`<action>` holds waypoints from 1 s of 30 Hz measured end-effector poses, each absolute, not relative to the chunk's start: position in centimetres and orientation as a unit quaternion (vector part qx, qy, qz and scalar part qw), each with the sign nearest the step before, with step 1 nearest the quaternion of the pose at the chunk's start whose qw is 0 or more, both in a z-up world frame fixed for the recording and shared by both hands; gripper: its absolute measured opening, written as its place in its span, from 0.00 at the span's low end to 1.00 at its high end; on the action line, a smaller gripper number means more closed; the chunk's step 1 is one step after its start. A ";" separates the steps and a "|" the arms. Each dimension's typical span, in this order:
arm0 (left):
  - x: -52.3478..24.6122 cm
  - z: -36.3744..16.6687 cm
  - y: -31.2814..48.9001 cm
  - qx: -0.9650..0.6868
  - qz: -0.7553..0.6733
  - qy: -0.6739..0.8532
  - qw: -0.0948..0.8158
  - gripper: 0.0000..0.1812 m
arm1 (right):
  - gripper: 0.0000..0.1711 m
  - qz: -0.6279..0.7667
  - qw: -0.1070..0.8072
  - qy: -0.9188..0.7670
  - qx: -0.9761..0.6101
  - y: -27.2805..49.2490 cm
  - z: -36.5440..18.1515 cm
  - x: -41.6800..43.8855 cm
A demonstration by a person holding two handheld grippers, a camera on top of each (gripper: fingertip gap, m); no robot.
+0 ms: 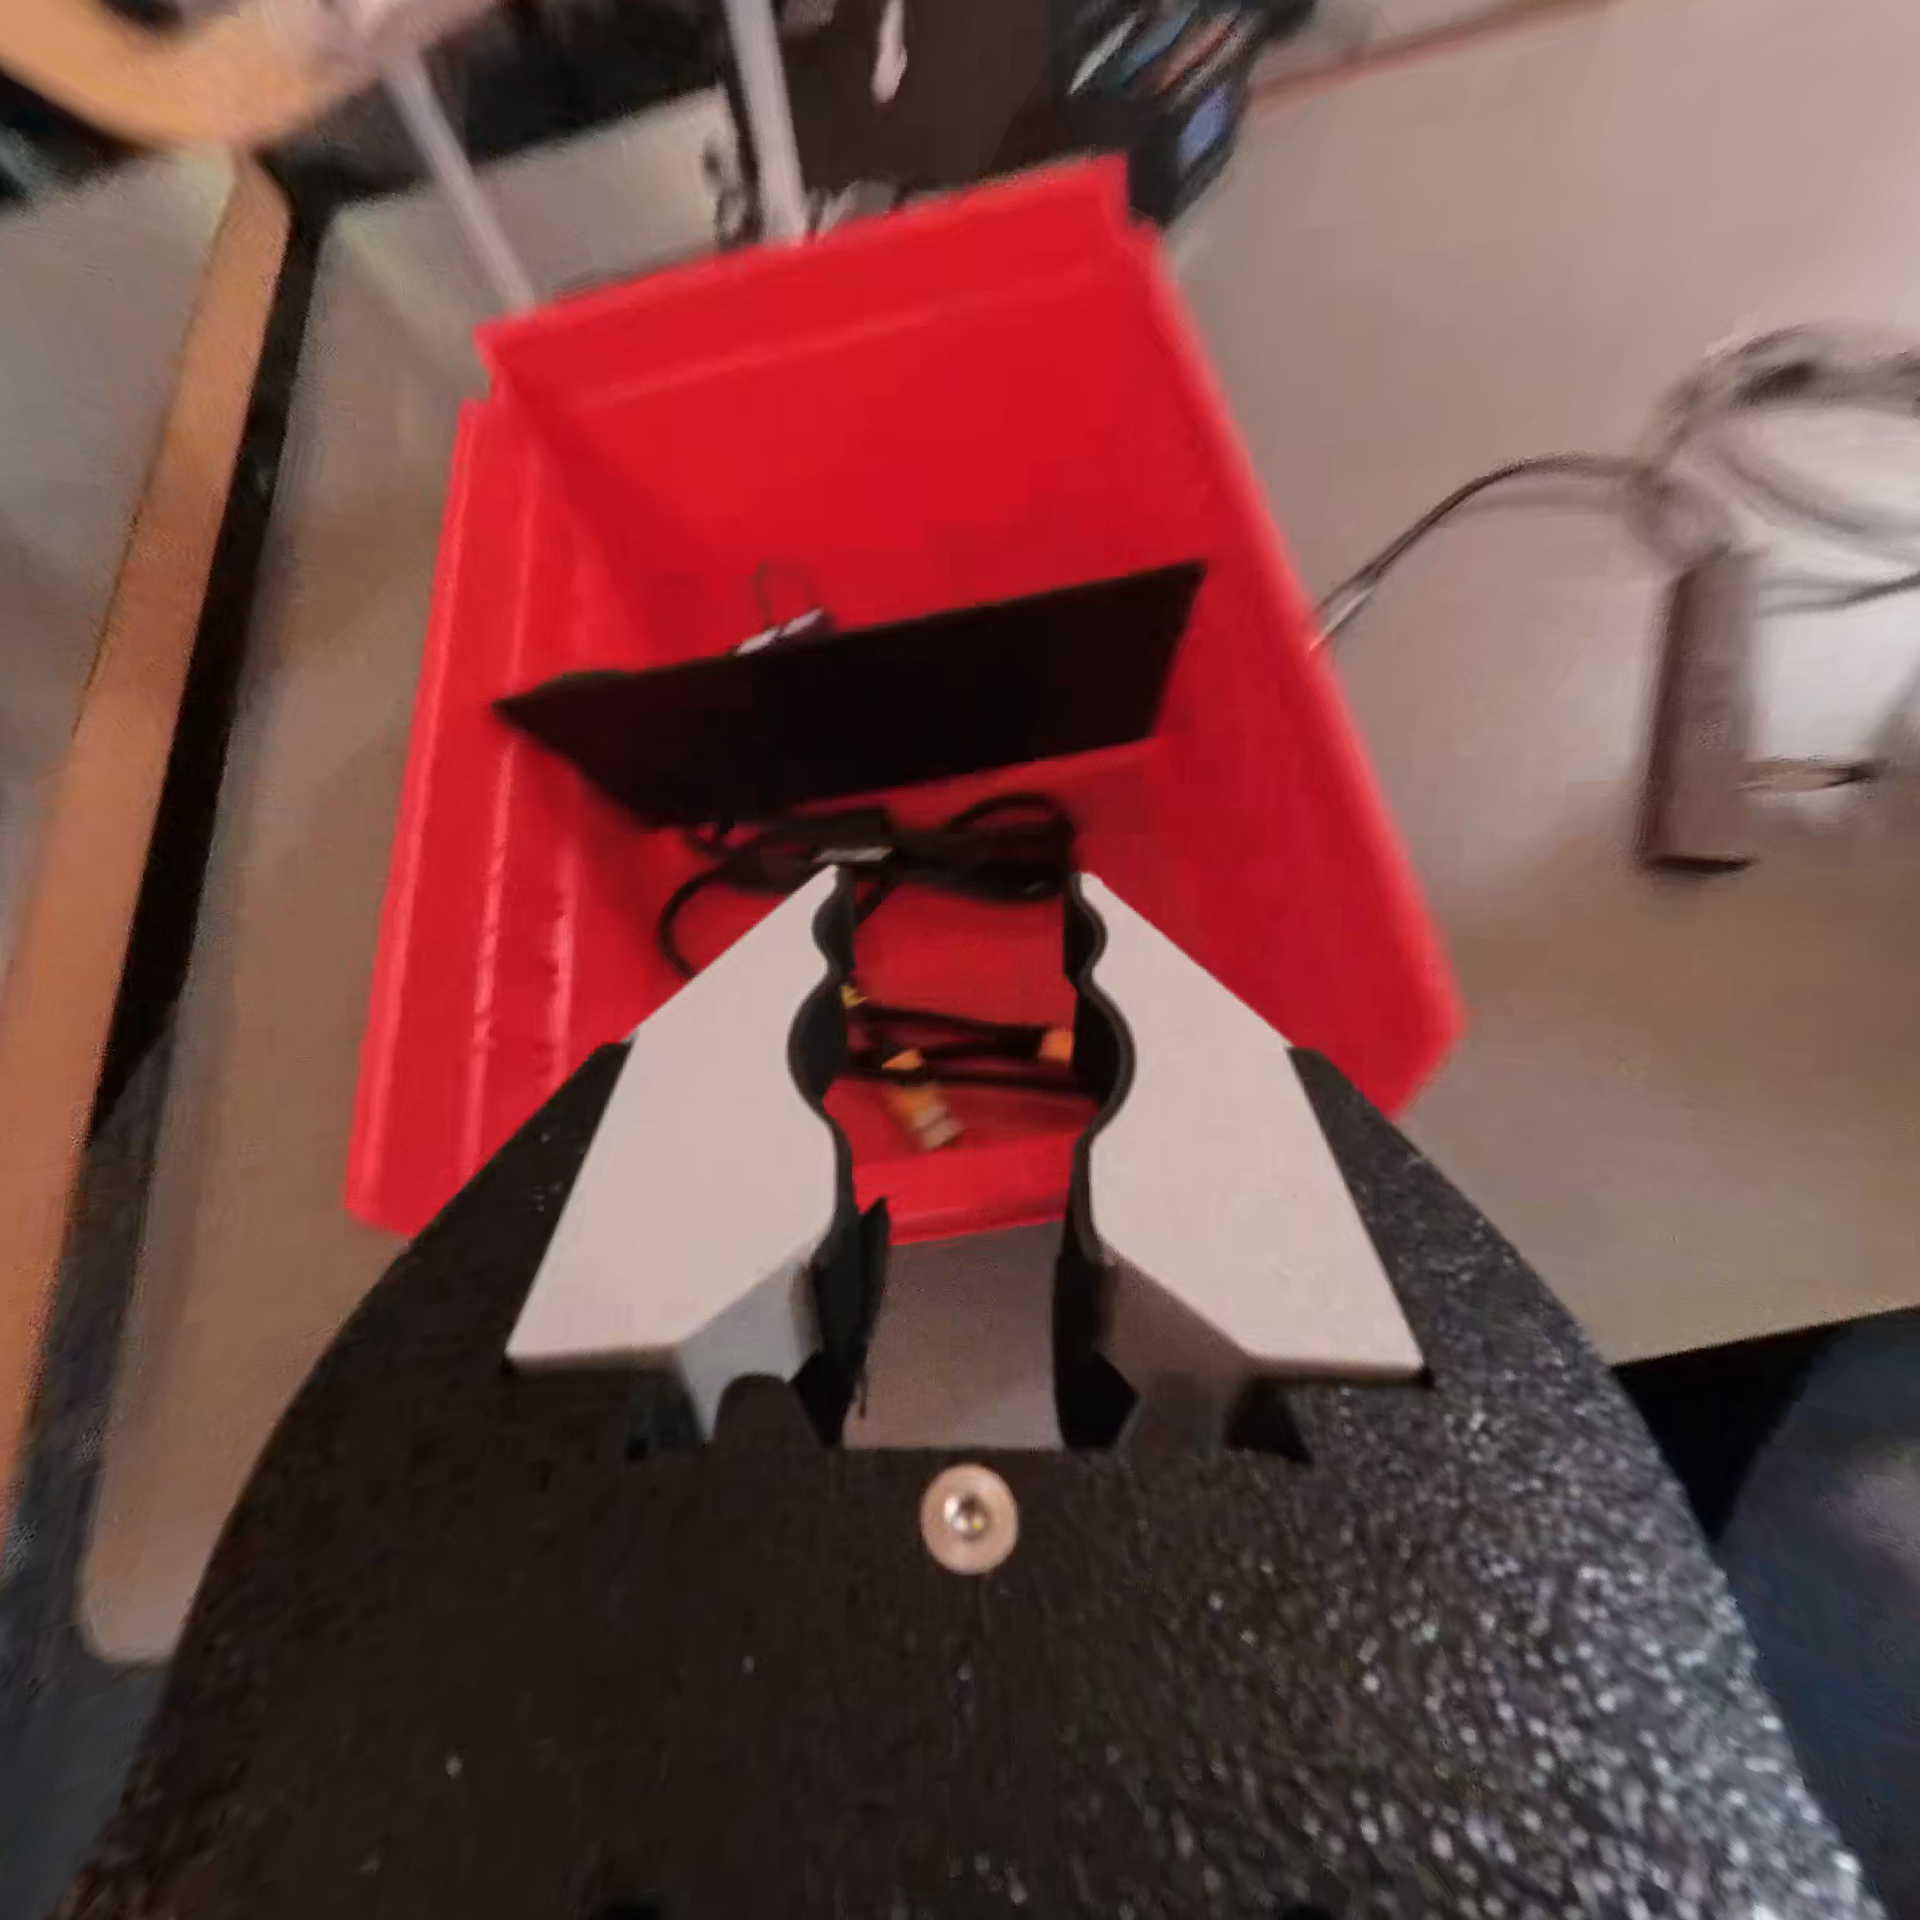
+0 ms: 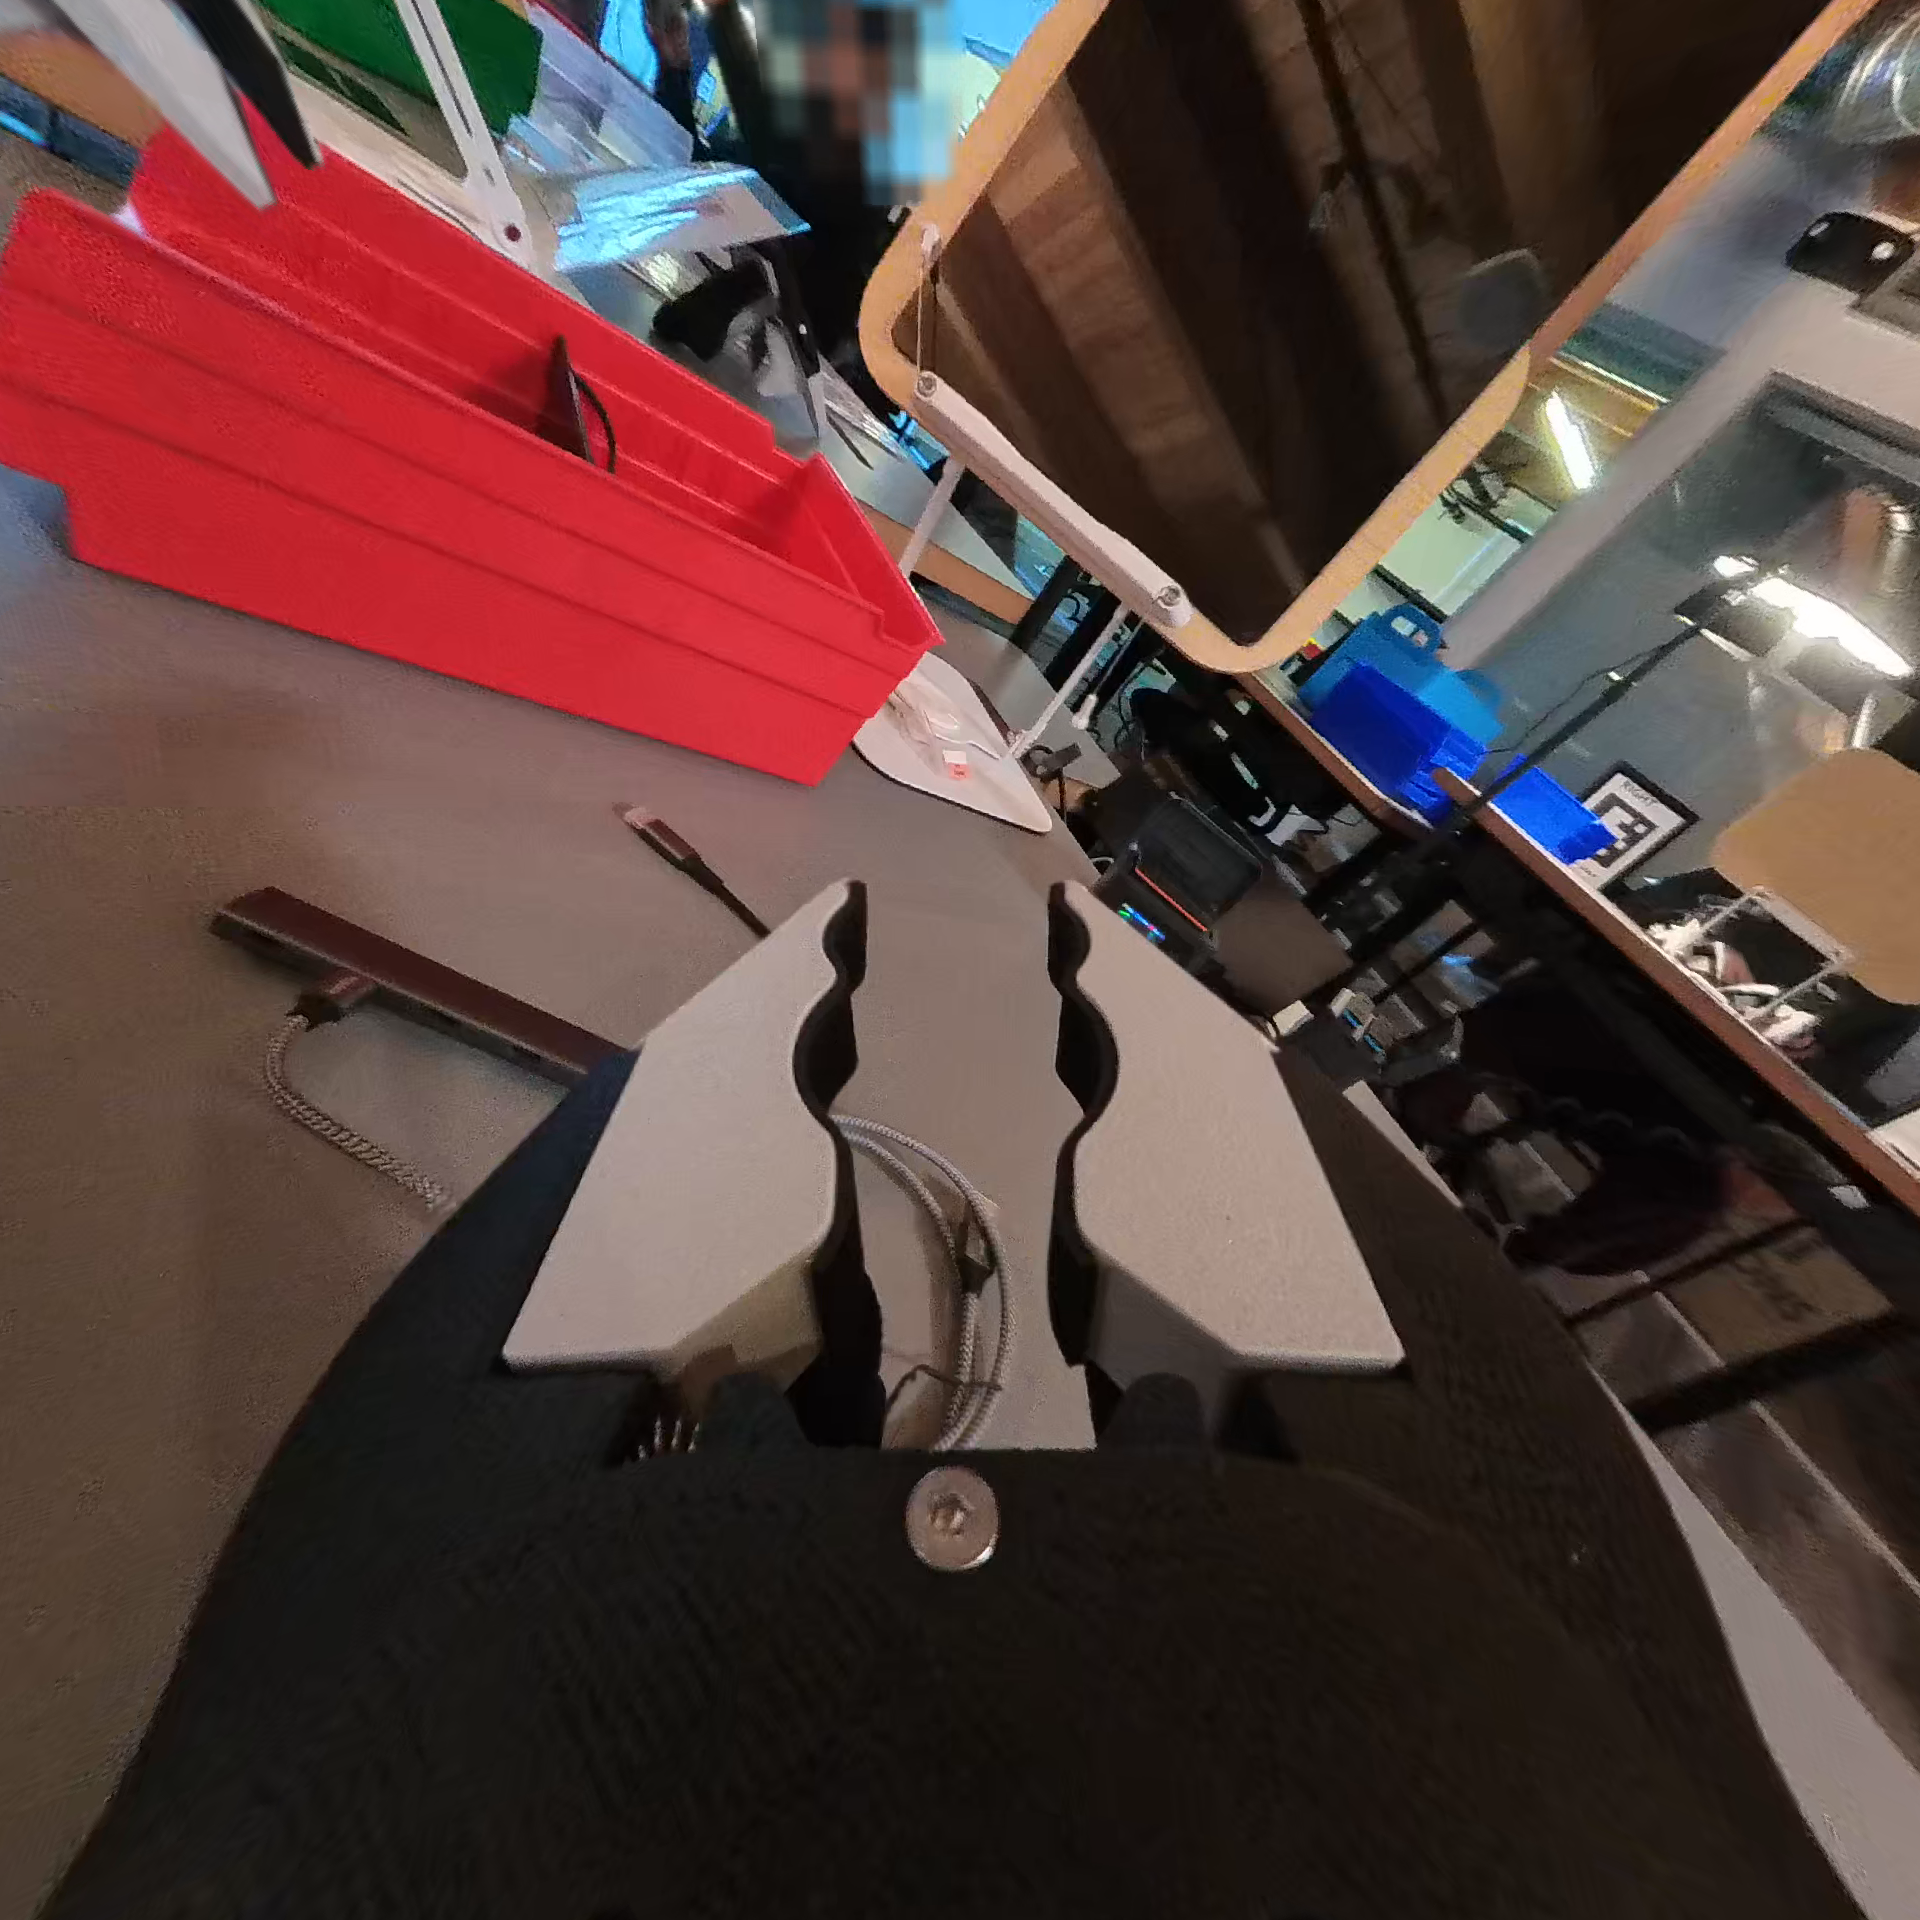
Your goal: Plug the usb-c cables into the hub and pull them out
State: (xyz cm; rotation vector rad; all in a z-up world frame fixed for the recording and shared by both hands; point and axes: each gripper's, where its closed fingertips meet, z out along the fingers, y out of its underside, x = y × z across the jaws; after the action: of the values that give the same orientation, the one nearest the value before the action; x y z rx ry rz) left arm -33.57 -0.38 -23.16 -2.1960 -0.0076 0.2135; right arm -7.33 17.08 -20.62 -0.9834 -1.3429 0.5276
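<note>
My left gripper (image 1: 961, 878) is open and empty above a red bin (image 1: 1340, 831). In the bin lie a black flat panel (image 1: 862, 707), black cables (image 1: 977, 831) and an orange-tipped cable (image 1: 914, 1117). The grey hub (image 1: 1704, 727) lies blurred on the table at the right with a braided cable coil (image 1: 1808, 416). My right gripper (image 2: 956, 894) is open and empty, low over the table. The dark hub (image 2: 416, 982) lies to its left with a braided cable (image 2: 332, 1122) plugged in. A loose plug (image 2: 665, 836) lies ahead, and a braided coil (image 2: 956, 1226) shows between the fingers.
The red bin (image 2: 468, 582) stands at the left in the right wrist view, with the left gripper's finger (image 2: 187, 94) above it. A white pad (image 2: 956, 758) lies past it. The table edge (image 2: 1143, 914) runs close ahead. Other desks, blue boxes (image 2: 1403, 707) and a person stand beyond. The grey hub (image 1: 1704, 727) is closer to my right gripper, around 15 cm from its tips; the left tips are 25 cm off. It turns up in the right wrist view (image 2: 446, 993) as well.
</note>
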 end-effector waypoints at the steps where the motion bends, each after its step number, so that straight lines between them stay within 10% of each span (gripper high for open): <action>1: -34.9 -24.1 -0.4 -0.903 0.083 0.001 0.422 0.20 | 0.20 0.227 0.646 -0.584 -0.437 17.4 -20.5 -7.3; 15: -39.2 -33.8 2.5 -0.966 0.102 0.156 0.180 0.07 | 0.17 0.185 0.657 -0.586 -0.437 18.3 -20.3 -6.6; 30: -38.7 -20.2 0.5 -0.932 0.207 0.118 0.273 0.01 | 0.16 0.169 0.662 -0.591 -0.428 18.0 -20.0 -6.5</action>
State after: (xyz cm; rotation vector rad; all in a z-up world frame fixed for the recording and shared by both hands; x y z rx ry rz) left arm -38.69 0.48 -20.21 -2.5081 0.3183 0.5563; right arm -6.51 17.97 -20.01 -0.9682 -1.3358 0.3816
